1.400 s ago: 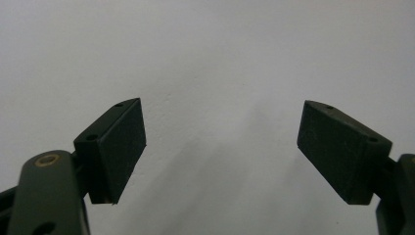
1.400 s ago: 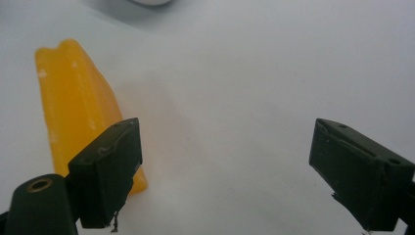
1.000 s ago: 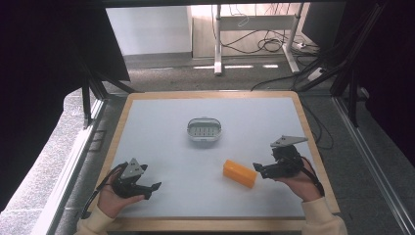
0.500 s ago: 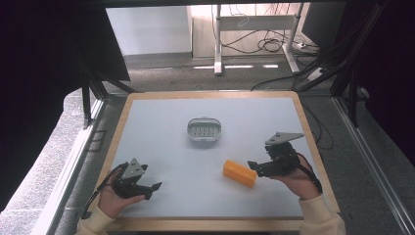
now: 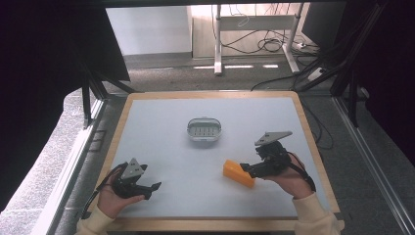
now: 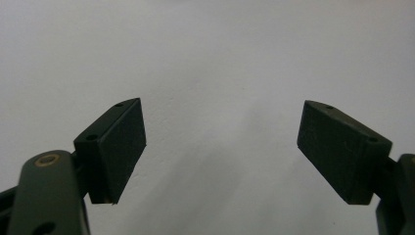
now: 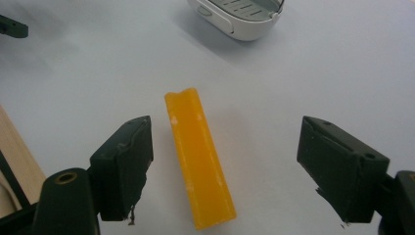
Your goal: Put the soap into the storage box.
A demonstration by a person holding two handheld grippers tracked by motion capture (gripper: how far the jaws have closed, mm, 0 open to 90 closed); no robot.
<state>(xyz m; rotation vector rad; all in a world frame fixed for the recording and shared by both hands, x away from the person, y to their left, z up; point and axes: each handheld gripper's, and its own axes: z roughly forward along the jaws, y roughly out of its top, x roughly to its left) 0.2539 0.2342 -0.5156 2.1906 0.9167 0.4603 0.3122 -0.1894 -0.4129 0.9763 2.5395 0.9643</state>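
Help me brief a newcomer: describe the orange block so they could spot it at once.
Start at the grey table top with its wooden rim. Toward its near right part, the right gripper has its open jaws on either side of the orange block, not pressing it. It is a long, bright orange bar, unlike the white slotted dish farther back.

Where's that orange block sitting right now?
In the high view the orange block lies on the table, right of middle, below the white dish. The right gripper view shows it between the right gripper's open jaws, untouched.
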